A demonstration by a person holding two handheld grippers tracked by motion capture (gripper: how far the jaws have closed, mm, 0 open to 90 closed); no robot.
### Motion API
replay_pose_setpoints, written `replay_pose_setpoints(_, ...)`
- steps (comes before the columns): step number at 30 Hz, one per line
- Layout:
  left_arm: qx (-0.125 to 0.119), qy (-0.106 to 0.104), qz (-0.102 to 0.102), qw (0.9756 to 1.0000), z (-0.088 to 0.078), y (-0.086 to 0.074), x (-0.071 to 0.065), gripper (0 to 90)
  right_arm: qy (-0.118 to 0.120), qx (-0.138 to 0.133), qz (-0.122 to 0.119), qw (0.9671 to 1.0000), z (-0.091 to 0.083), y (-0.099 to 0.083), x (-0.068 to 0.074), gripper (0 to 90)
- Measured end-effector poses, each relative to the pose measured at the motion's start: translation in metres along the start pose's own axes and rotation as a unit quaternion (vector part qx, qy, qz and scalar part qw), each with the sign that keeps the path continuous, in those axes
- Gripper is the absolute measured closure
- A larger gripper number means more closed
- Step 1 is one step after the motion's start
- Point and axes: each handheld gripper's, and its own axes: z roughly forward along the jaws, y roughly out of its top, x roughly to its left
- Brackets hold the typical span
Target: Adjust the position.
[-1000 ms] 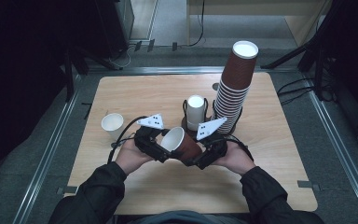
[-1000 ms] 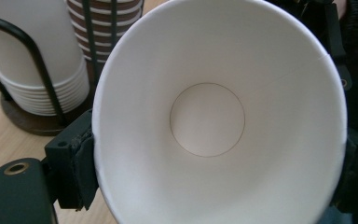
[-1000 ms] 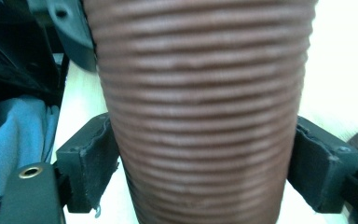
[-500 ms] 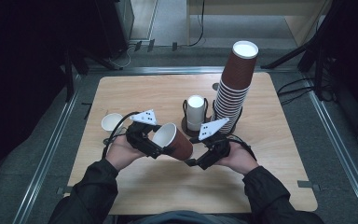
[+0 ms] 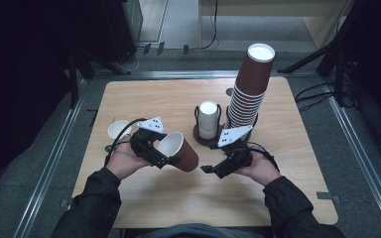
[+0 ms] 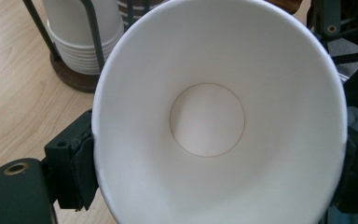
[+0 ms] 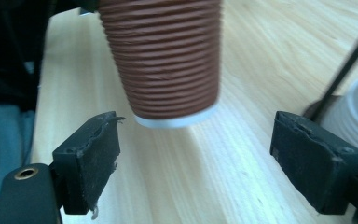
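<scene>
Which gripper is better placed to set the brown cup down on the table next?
Left, probably. The left gripper already clamps the brown cup at its rim, mouth toward its camera. The right gripper is open, apart from the cup's base.

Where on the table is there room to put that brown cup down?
Bare wood lies along the near edge of the table and at its far left corner. It is crowded mid-table: the white cup holder, the tall brown stack, a lone white cup.
</scene>
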Motion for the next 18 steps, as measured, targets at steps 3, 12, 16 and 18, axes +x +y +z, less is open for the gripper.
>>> replay_pose_setpoints(3, 0.007, 0.005, 0.000, 1.0000, -0.0021, -0.0012, 0.0018, 10.7, -0.013, 0.001, 0.010, 0.9999, -0.0033, -0.0014, -0.0025, 15.9)
replay_pose_setpoints(12, 0.026, 0.014, 0.007, 0.9995, -0.0047, -0.0044, 0.0049, 10.8, -0.034, 0.003, 0.029, 0.9990, -0.0098, -0.0043, -0.0089, 15.9)
replay_pose_setpoints(16, 0.038, 0.020, 0.006, 0.9991, -0.0074, -0.0070, 0.0074, 10.7, -0.037, 0.005, 0.028, 0.9989, -0.0103, -0.0050, -0.0086, 15.9)
replay_pose_setpoints(18, 0.043, 0.023, 0.003, 0.9988, -0.0103, -0.0093, 0.0097, 10.7, -0.038, 0.006, 0.026, 0.9989, -0.0104, -0.0053, -0.0090, 15.9)
